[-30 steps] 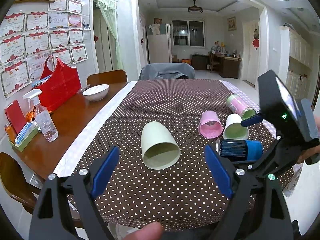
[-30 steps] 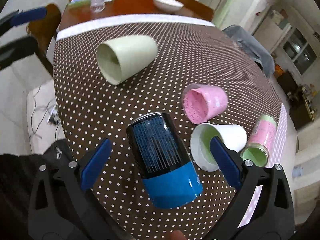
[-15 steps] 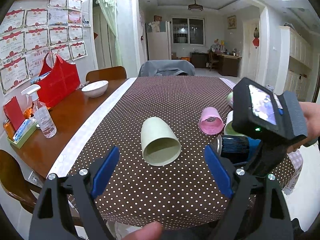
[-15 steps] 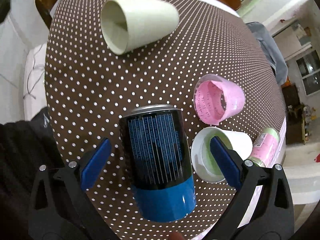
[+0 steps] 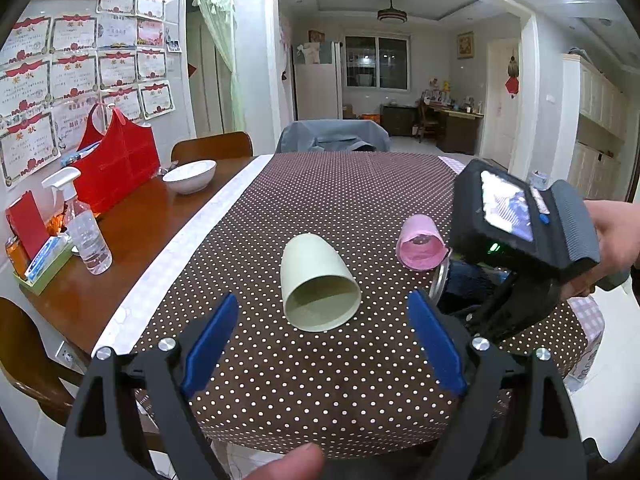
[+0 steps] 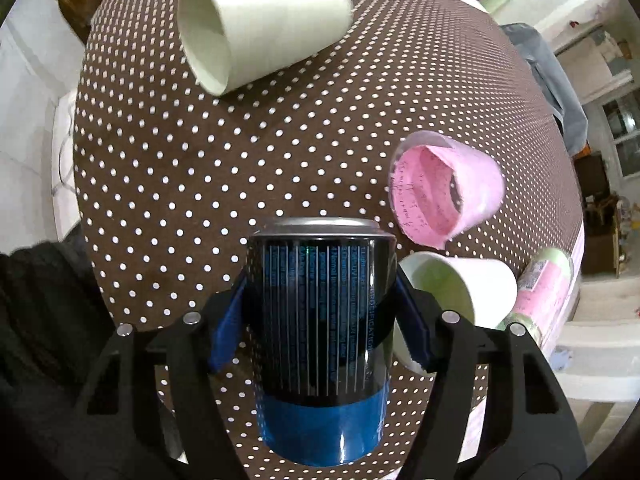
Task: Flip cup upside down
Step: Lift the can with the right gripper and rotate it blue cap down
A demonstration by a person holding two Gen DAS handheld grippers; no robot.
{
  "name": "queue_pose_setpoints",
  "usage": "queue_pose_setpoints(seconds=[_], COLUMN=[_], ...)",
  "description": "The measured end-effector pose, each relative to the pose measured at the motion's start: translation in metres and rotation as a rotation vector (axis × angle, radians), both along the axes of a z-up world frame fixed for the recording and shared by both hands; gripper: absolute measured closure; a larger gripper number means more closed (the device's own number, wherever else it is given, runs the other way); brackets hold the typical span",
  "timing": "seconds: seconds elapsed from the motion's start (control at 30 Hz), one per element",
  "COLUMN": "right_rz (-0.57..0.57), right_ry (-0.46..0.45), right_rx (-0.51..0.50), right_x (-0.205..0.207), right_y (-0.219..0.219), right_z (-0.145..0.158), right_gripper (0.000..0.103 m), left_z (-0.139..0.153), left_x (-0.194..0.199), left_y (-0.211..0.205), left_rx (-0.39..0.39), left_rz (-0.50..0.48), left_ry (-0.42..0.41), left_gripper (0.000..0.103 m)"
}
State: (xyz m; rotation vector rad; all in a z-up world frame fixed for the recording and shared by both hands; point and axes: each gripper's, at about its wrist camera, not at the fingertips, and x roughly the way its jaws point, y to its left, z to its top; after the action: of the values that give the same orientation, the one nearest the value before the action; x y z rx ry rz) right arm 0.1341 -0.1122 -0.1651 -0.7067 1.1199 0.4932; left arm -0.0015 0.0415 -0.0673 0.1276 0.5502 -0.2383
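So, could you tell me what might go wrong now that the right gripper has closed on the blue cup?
The right gripper pinches the smooth blue cup across its rounded side, so it may slip while turning. The white cup lies right beside one finger and could get nudged, possibly into the pink cup.

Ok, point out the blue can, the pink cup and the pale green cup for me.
blue can (image 6: 320,320), right wrist view, on its dark striped side between the pads.
pink cup (image 6: 448,192), right wrist view, on its inner wall.
pale green cup (image 5: 308,260), left wrist view, on its outer side.
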Motion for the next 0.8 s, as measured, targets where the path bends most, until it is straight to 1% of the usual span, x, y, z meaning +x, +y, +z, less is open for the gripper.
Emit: queue_pose_setpoints(seconds=[0.13,0.3,0.4,0.53,0.6,0.7,0.8], right_rz=[-0.058,-0.124,-0.176,-0.232,-0.255,-0.295,-0.331], right_ry=[-0.026,-0.037,-0.051,-0.061,-0.073,-0.108,-0.179], right_rx=[0.105,0.229,0.333,0.498,0.55,0.637,0.701], right_x=[-0.003,-0.007,-0.008,-0.014,-0.017,-0.023,-0.031], right_y=[-0.019,-0.038,-0.053,-0.067,-0.071,-0.079,-0.083], right_z=[0.014,0.024,0.034,0.044,0.047,0.052,0.059], right_gripper=[0.037,0.037,0.037,0.037,0.037,0.037,0.037], left_z=[0.002,0.005,0.007,0.011,0.013,0.015,0.017], left_x=[-0.002,-0.004,-0.005,-0.007,-0.009,-0.01,-0.01], left_y=[-0.002,-0.009,-0.011,-0.013,-0.013,-0.013,-0.013], left_rx=[0.001,0.005,0.006,0.006,0.003,0.002,-0.002], left_rz=[-0.007,-0.02,-0.025,-0.024,-0.024,-0.021,-0.018], left_ry=[-0.007,-0.013,-0.018,-0.031,-0.037,-0.042,-0.045], left_gripper=[0.018,0.018,0.018,0.018,0.018,0.018,0.018])
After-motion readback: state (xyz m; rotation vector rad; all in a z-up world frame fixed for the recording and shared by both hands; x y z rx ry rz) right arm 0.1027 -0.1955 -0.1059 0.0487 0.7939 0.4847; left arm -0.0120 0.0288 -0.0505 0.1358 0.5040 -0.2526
